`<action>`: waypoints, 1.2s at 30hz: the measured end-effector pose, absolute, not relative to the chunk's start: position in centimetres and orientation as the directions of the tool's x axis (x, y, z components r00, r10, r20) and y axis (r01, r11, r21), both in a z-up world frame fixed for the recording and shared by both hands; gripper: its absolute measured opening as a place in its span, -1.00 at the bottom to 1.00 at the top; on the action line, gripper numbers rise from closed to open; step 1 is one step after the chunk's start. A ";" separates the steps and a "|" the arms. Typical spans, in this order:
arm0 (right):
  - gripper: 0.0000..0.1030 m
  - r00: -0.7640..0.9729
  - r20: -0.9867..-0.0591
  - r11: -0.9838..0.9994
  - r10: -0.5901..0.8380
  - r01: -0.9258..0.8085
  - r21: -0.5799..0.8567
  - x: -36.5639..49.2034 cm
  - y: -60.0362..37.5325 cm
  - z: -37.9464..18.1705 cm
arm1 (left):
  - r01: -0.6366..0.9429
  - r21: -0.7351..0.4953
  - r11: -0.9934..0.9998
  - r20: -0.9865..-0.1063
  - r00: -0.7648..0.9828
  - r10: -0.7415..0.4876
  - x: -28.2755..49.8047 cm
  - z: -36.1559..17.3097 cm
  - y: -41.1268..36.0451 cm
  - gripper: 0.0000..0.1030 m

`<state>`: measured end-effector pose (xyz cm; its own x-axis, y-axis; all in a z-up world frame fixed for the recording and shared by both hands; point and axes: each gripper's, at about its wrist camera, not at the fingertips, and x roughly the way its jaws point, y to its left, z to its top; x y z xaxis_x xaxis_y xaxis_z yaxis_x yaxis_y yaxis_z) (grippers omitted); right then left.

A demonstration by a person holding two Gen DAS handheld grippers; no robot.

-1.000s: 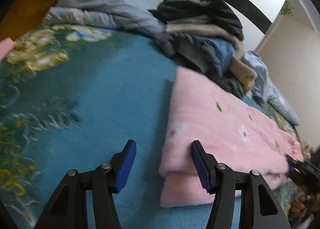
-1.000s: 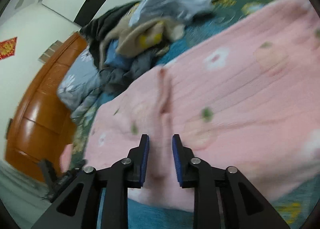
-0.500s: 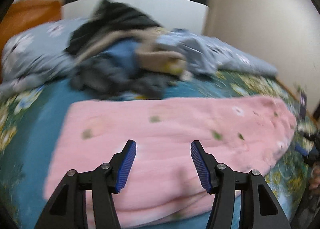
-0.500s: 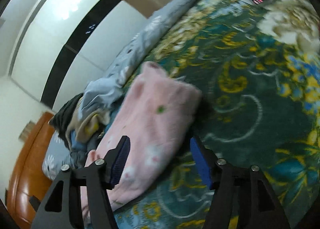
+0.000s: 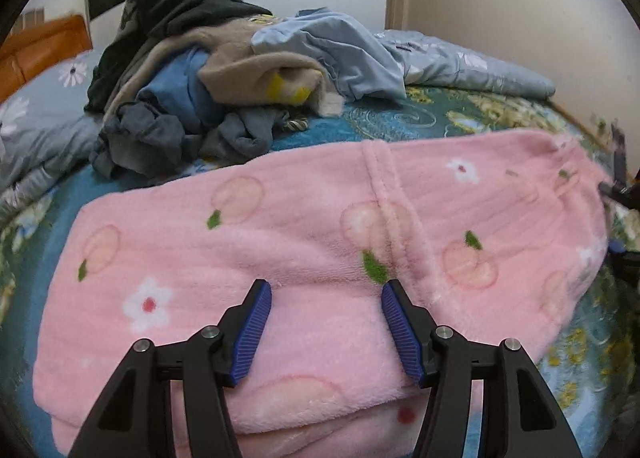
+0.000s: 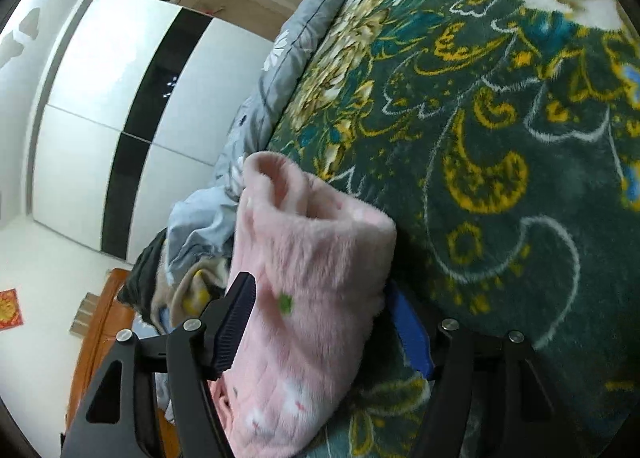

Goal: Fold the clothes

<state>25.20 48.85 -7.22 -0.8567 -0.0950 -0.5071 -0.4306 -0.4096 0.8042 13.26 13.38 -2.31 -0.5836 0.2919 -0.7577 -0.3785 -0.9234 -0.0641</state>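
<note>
Pink fleece garment (image 5: 320, 258), folded, is spread across the lower half of the left view on the floral bedspread (image 6: 500, 137). Left gripper (image 5: 326, 332) is held with fingers apart above it. Right gripper (image 6: 320, 322) is seen with jaws opening, the garment's end between them.

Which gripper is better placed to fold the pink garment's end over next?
Right. The right gripper already straddles the pink garment's end, jaws opening. The left gripper sits open over its middle.
</note>
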 end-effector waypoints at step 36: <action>-0.50 -0.704 -0.622 -0.939 -0.342 0.234 0.251 13.5 5.9 6.2 | 0.082 -0.363 -0.928 -0.649 -0.736 0.189 17.3 -0.7 -16.4 0.28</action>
